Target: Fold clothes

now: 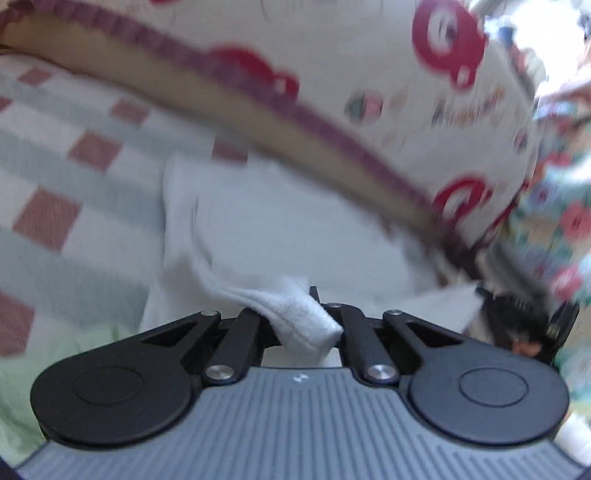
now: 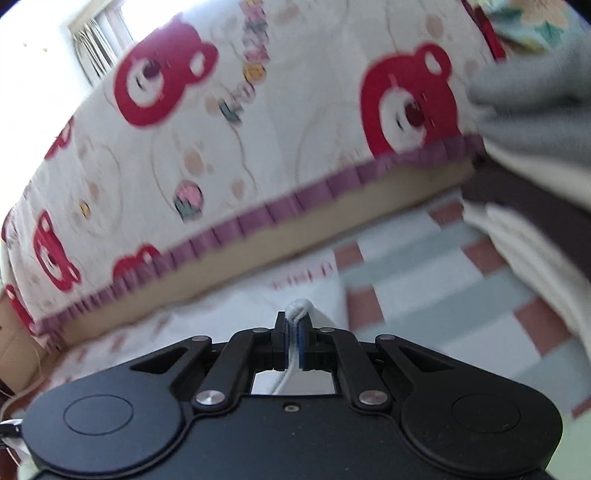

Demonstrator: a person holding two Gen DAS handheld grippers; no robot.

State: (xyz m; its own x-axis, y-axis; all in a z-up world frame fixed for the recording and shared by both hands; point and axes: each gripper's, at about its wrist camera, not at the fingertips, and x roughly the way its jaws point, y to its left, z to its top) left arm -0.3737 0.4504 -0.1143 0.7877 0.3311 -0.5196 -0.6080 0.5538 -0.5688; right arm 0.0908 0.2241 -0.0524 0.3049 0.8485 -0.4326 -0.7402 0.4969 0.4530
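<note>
**Checked bedding and a white garment pinched at two points**

Checked bedding, in pale green, white and dusty pink squares, fills the left of the left wrist view. Across the upper frame a quilted cover printed with red bears, edged by a purple ruffle, is seen blurred. A white garment is spread over the centre of the frame, directly ahead of the left gripper. A thick, terry-like fold of it is bunched between the black linkages at lower centre; the fingers are hidden by the cloth, and the jaws appear clenched on that fold. Floral fabric is seen at the right edge.

In the right wrist view, the same bear cover fills the upper frame, with a window at upper left. The white garment, here faintly printed in pink, lies at lower centre. The right gripper is closed tight on a narrow ridge of its hem. Stacked folded cloth in grey, brown and cream is seen at right.

The garment is judged light, soft and limp; it is best taken by hems or corners, held taut between both grips.
</note>
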